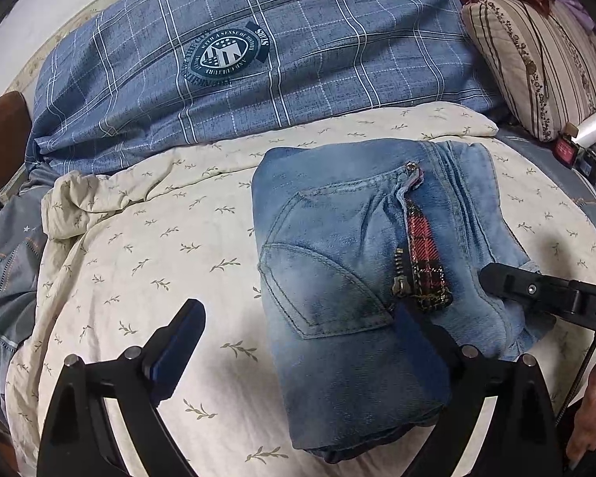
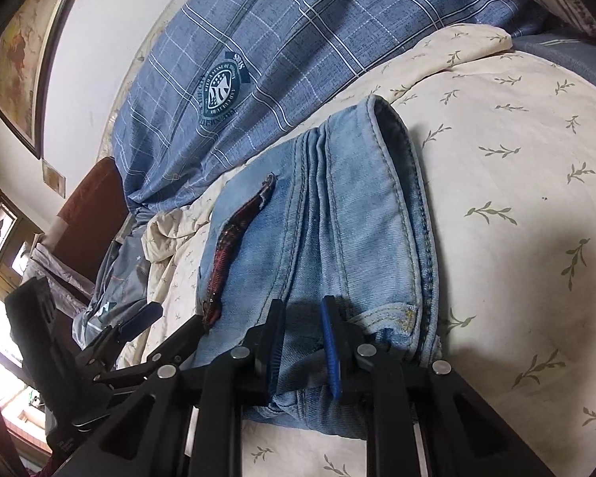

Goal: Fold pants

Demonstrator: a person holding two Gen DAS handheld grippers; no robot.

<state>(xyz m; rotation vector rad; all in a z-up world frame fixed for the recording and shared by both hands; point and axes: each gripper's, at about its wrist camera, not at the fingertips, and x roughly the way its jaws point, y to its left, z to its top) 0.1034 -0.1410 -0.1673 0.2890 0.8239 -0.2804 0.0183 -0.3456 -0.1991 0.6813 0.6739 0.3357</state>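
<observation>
Jeans (image 1: 357, 254) lay folded into a compact bundle on cream quilt (image 1: 139, 262), right of centre in left wrist view. Faced up with back pocket (image 1: 322, 274) showing, open fly with red plaid lining (image 1: 423, 250) and zipper (image 1: 399, 278) beside it. Seen from right wrist view as same bundle (image 2: 337, 238), waistband edge curling along its right side, plaid strip (image 2: 230, 246) on the left.

Left gripper (image 1: 298, 342) spread wide, released, holding nothing. Left finger (image 1: 178, 342) hovered over bare quilt, right finger (image 1: 417, 342) over near part of jeans by the pocket corner; contact with denim could not be told. Appeared in right wrist view (image 2: 167, 322) at left of jeans, fingers apart.

Right gripper (image 2: 304, 342) partly closed, pads (image 2: 331, 349) either side of the near edge of jeans, denim fold between them. Looked grasped on that edge, though gap between pads stayed visible, so firmness of grip could not be told. In left wrist view only one black finger (image 1: 504, 282) came in from right, tip touching near right side of jeans.

Blue plaid duvet (image 1: 258, 59) with round crest (image 1: 222, 53) piled at far side of quilt. Striped pillow (image 1: 536, 67) at far right. Grey bedding (image 1: 8, 262) bunched at left edge. Framed picture (image 2: 24, 63) on wall, far left in right wrist view.
</observation>
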